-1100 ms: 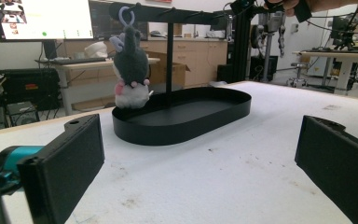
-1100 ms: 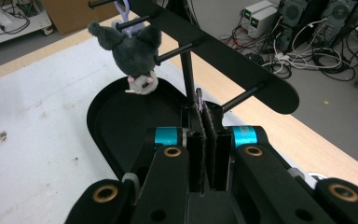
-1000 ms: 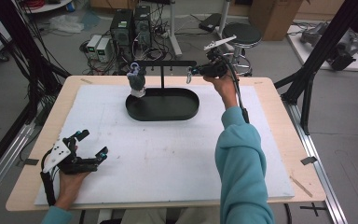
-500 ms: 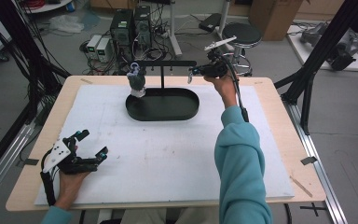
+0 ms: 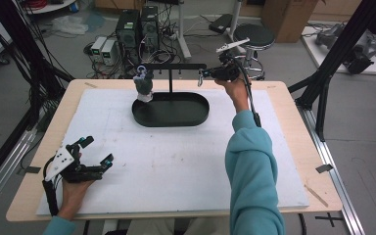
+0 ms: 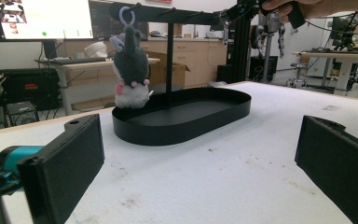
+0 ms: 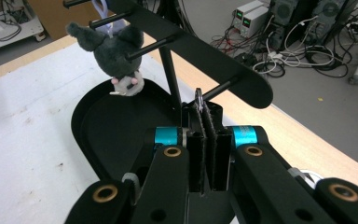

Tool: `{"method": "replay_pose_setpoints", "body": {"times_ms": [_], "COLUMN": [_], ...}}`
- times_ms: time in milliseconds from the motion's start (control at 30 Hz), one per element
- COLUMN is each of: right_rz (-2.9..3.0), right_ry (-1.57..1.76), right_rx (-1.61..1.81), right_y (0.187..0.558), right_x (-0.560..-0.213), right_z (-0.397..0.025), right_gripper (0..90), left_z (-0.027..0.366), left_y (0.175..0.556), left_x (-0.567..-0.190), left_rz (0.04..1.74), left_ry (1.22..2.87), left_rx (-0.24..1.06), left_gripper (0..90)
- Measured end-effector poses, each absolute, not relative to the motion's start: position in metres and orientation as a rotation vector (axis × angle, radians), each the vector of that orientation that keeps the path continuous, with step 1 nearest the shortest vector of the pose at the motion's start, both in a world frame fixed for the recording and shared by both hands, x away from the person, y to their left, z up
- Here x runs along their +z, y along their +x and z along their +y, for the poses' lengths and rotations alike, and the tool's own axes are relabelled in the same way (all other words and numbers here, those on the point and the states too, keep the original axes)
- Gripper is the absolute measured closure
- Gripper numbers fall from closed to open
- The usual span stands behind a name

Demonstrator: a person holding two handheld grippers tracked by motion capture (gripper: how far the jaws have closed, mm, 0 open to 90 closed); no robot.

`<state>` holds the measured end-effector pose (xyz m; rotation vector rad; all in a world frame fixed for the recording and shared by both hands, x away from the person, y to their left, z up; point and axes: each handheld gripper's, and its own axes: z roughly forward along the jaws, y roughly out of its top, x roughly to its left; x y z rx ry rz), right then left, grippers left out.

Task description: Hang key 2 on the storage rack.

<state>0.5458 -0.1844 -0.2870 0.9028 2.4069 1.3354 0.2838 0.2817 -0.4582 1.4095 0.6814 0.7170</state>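
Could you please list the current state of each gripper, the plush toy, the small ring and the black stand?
Left gripper: open, holding nothing, low over the white mat.
Right gripper: shut on the metal ring, at a peg on the stand's right end.
Plush toy: hanging by its loop from a peg at the stand's left end.
Black stand: upright, crossbar level.
Stand's oval tray: nothing lying in it.

Right gripper (image 5: 210,74) outstretched, jaws closed; left gripper (image 5: 97,154) low, jaws wide.
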Motion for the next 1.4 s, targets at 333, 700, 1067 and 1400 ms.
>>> {"method": "replay_pose_setpoints", "body": {"times_ms": [333,700,1067,1400], "right_rz": [2.39,2.38,2.392,2.374], "right_ry": [0.903,0.901,0.901,0.927], "right_rx": [1.351,1.36,1.351,1.303], "right_y": [0.55,0.555,0.557,0.56], "right_x": [-0.291,-0.295,-0.297,-0.3], "right_z": [-0.186,-0.187,-0.189,-0.191], "right_gripper": [88.8,88.4,87.3,79.6], "left_z": [0.282,0.282,0.282,0.282], "left_y": [0.284,0.284,0.284,0.284], "left_x": [-0.458,-0.458,-0.458,-0.458], "left_rz": [0.682,0.682,0.681,0.681], "left_ry": [1.413,1.414,1.412,1.412], "left_rx": [0.718,0.718,0.717,0.717], "left_gripper": [1.7,1.7,1.7,1.7]}}
